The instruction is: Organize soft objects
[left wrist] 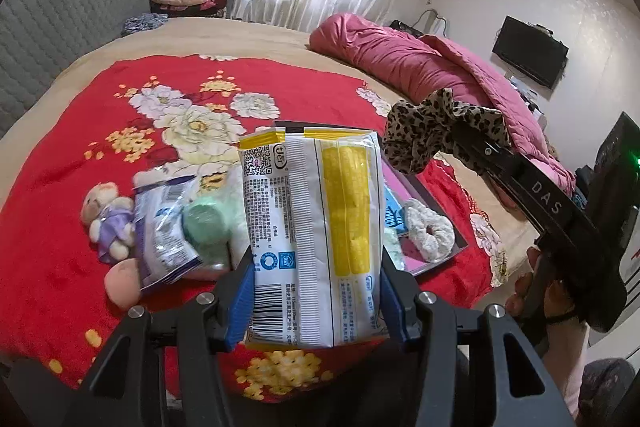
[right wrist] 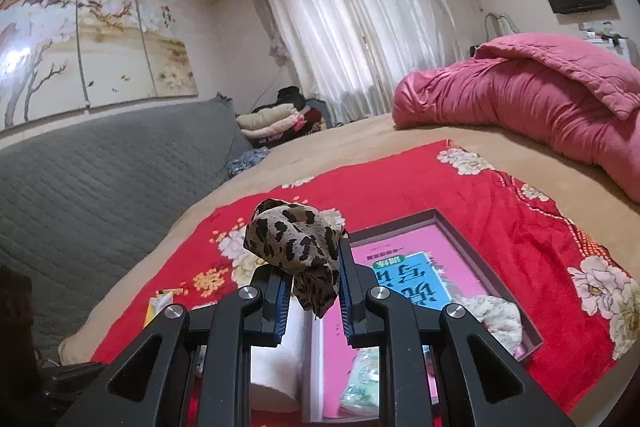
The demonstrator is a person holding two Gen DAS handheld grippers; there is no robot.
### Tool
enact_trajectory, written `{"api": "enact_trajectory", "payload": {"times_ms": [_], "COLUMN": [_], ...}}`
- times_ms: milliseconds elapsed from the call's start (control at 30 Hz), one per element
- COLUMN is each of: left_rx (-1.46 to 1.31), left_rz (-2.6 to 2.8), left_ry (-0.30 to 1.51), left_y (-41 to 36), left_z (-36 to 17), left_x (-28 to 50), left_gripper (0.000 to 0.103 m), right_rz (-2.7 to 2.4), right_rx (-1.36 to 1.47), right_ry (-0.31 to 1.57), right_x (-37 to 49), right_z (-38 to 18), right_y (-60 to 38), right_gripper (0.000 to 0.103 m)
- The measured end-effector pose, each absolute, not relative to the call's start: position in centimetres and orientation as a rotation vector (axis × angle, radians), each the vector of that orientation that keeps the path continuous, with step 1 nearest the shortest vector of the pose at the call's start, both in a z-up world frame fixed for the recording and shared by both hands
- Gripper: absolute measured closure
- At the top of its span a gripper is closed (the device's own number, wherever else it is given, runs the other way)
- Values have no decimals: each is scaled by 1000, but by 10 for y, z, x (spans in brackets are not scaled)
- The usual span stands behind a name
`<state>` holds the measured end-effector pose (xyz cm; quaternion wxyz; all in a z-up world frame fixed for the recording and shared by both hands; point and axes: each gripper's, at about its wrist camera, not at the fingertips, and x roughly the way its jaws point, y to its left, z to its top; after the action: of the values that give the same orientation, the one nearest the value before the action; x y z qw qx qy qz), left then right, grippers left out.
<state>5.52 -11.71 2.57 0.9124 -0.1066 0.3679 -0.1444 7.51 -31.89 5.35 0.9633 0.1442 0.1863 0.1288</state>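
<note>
My left gripper (left wrist: 316, 267) is shut on a white and yellow tissue pack (left wrist: 316, 227) and holds it upright above the red floral blanket (left wrist: 60, 259). My right gripper (right wrist: 312, 283) is shut on a leopard-print scrunchie (right wrist: 296, 239), which also shows in the left wrist view (left wrist: 428, 131), raised above a shallow grey box with a pink bottom (right wrist: 452, 227). In the box lie a fluffy cream scrunchie (left wrist: 430, 227), a blue booklet (right wrist: 424, 275) and a pale green pack (right wrist: 360, 375).
On the blanket left of the tissue pack lie a small teddy in a purple dress (left wrist: 108, 219), a blue-white pouch (left wrist: 168, 231), a green roll (left wrist: 204, 227) and a peach ball (left wrist: 122, 281). A rolled pink quilt (left wrist: 420, 67) lies at the bed's far right. A white paper roll (right wrist: 276, 355) sits beside the box.
</note>
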Motion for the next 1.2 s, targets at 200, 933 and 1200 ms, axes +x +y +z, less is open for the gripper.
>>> {"api": "enact_trajectory", "payload": {"times_ms": [200,933,1200], "left_rx": [-193,-101,-75], "left_rz": [-326,-387,-395], "left_ry": [769,894,928], "left_y": [-142,-214,-229], "left_z": [30,-1,-15], "left_x": [69,126,141], "left_gripper": [49,49,49], "right_rz": [204,86,31], "right_rx": [323,392,379], "right_ry": [364,364,382], "right_x": [74,76,78], "right_z": [52,36,29], "right_y": [-341,-393,-399], "right_gripper": [81,80,80]}}
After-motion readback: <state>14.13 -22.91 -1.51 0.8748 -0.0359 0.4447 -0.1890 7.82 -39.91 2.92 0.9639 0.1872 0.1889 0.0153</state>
